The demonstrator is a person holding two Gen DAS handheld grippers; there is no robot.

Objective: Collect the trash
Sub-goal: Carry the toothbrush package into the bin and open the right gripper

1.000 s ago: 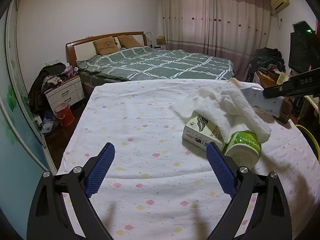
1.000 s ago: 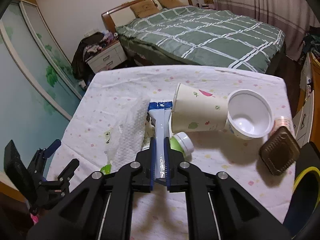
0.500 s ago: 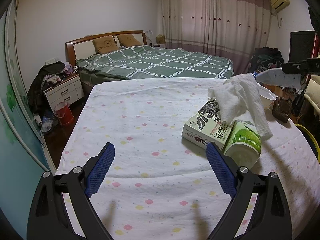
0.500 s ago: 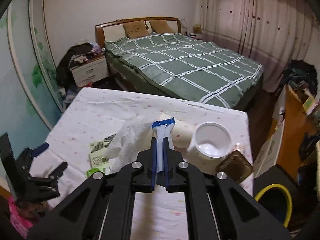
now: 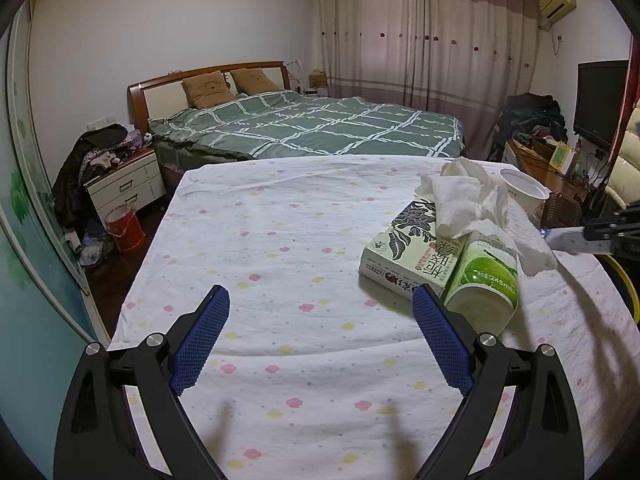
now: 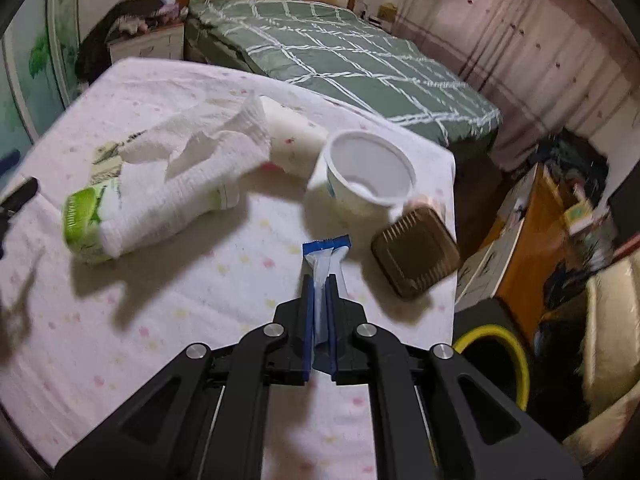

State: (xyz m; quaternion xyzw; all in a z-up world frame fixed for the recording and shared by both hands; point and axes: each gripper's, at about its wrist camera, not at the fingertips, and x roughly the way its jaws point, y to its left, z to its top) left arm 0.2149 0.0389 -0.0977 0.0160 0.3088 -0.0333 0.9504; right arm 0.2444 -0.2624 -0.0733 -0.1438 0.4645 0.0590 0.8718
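My right gripper [image 6: 320,280] is shut on a white and blue plastic wrapper [image 6: 326,254] and holds it above the table's right side; it shows at the right edge of the left wrist view [image 5: 568,238]. A white paper towel [image 6: 188,184] lies over a green bottle [image 5: 486,280] and a drink carton [image 5: 412,248]. A white plastic cup [image 6: 368,172] and a paper cup [image 6: 292,132] lie behind. My left gripper [image 5: 320,320] is open and empty, low over the table's near side.
A brown square lid [image 6: 416,252] lies at the table's right edge. A yellow-rimmed black bin [image 6: 494,354] stands on the floor to the right. A spotted cloth covers the table [image 5: 280,240]. A bed [image 5: 312,128] stands beyond it.
My right gripper has lifted the wrapper off the pile and swung it right and down toward the table's right edge. The paper towel has dropped back over the bottle. The left gripper has not moved.
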